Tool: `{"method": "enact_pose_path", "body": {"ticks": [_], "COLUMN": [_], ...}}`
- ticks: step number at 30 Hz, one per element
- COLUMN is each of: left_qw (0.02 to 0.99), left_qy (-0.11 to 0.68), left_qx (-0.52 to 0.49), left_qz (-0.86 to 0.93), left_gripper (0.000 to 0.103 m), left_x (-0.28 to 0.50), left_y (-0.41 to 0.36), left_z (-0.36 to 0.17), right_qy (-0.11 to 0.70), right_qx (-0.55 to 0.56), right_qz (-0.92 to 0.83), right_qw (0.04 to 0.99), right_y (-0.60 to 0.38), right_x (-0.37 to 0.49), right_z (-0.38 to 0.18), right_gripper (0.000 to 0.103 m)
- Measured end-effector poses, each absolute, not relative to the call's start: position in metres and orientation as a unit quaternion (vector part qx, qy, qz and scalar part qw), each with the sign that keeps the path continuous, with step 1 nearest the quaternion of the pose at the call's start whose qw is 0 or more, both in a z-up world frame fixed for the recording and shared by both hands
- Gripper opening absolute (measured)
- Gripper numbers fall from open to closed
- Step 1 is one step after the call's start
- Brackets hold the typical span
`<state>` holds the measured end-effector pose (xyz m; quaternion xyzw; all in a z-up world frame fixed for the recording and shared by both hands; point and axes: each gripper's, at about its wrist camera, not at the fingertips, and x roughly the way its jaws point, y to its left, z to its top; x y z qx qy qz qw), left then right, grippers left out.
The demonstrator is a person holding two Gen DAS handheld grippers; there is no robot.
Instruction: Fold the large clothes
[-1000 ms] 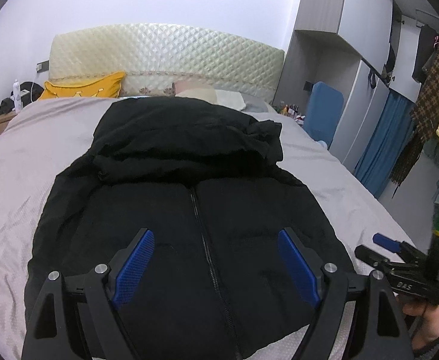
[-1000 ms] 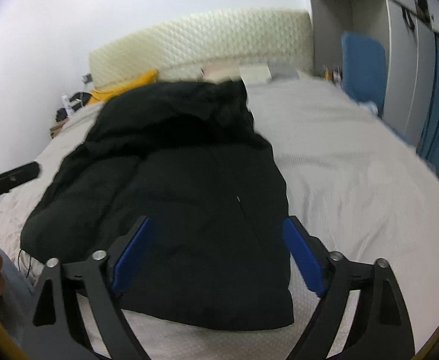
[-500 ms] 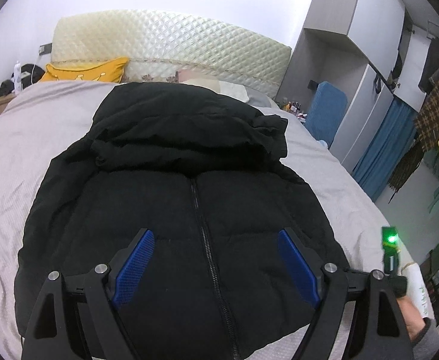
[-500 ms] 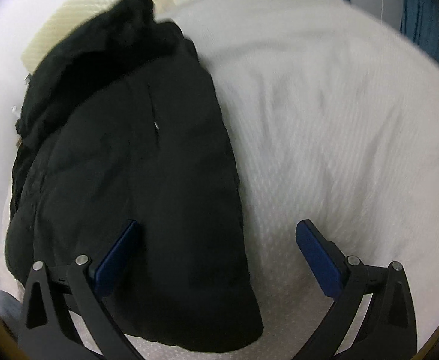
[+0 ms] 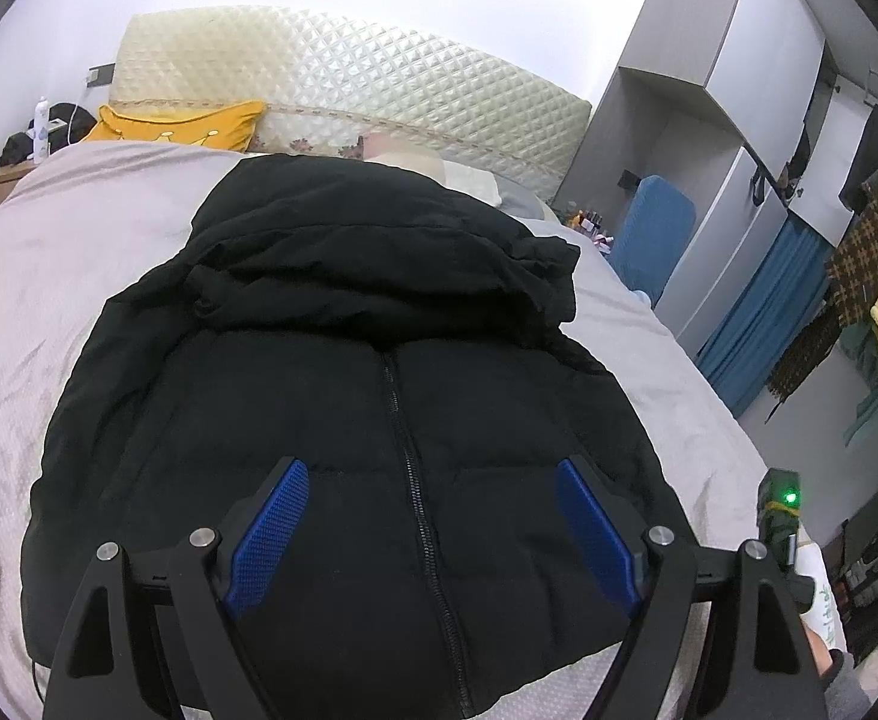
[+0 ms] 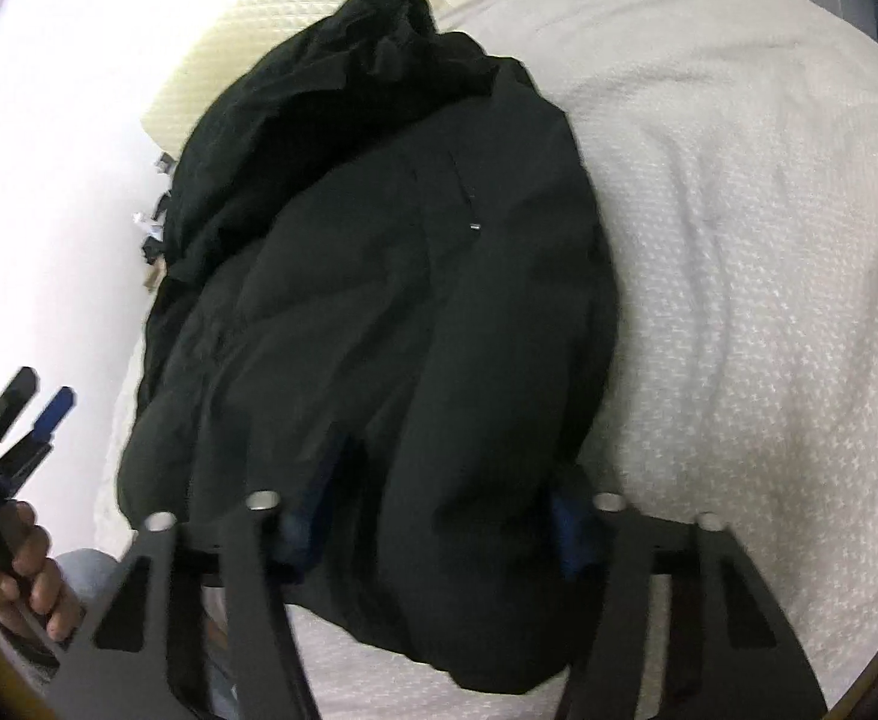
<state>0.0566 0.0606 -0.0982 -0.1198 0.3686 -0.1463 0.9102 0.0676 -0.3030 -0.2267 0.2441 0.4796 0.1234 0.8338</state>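
From the left wrist view, the black puffer jacket (image 5: 378,420) lies front-up on the bed (image 5: 48,276), zipper (image 5: 408,450) running down the middle and the hood (image 5: 378,240) bunched toward the quilted headboard (image 5: 348,84). The left tongs (image 5: 432,528) hang above the lower front panels with their blue pads wide apart, gripping nothing. A yellow pillow (image 5: 180,123) sits against the headboard, and wardrobes (image 5: 739,120) stand off to the side.

From the right wrist view, the picture is blurred, but the jacket (image 6: 378,300) bulges up between the two fingers of the right tongs (image 6: 439,516) at its lower hem corner, near the bed's edge. Fabric hides most of both pads; the fingers look drawn in around a thick fold, yet I cannot tell for sure whether they are pinching it. The left tongs (image 6: 30,414) show at the far side, held in a hand (image 6: 30,570).

This coat looks bulky, soft and springy, with a smooth shell likely to slip. I would take a deep bite at the hem corners or side seams, since a shallow pinch on the padding may slide off, and folds will probably puff open unless pressed.
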Motion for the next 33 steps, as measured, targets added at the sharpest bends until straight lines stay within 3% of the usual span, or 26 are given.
{"method": "enact_pose_path", "body": {"ticks": [3,7,12,14,16,19,26,33], "left_qw": [0.91,0.912,0.907,0.908,0.906,0.901,0.847,0.752], "left_qy": [0.368,0.365,0.369,0.37,0.376,0.38,0.454,0.559], "left_qx": [-0.12,-0.126,-0.152,-0.151,-0.156,-0.176,-0.246,-0.33], "left_qz": [-0.145,-0.138,-0.133,-0.124,-0.115,-0.114,-0.128,-0.111], "left_gripper": [0.084,0.084,0.084,0.084,0.084,0.084,0.084,0.084], "left_x": [0.057,0.056,0.057,0.055,0.054,0.054,0.075,0.097], "left_y": [0.062,0.071,0.1,0.113,0.132,0.169,0.257,0.327], "left_z": [-0.098,-0.093,-0.077,-0.072,-0.066,-0.056,-0.079,-0.184], "right_qy": [0.495,0.497,0.495,0.492,0.488,0.477,0.437,0.446], "right_qx": [0.267,0.3,0.285,0.278,0.266,0.269,0.254,0.254], "right_qz": [0.105,0.102,0.11,0.108,0.115,0.121,0.12,0.101], "right_qw": [0.82,0.808,0.813,0.817,0.823,0.828,0.855,0.852], "right_y": [-0.312,-0.321,-0.317,-0.313,-0.309,-0.305,-0.301,-0.305], "right_x": [0.07,0.072,0.072,0.074,0.074,0.069,0.054,0.054], "right_z": [-0.243,-0.256,-0.251,-0.246,-0.239,-0.227,-0.194,-0.194], "right_gripper": [0.052,0.066,0.07,0.055,0.033,0.019,0.017,0.017]}}
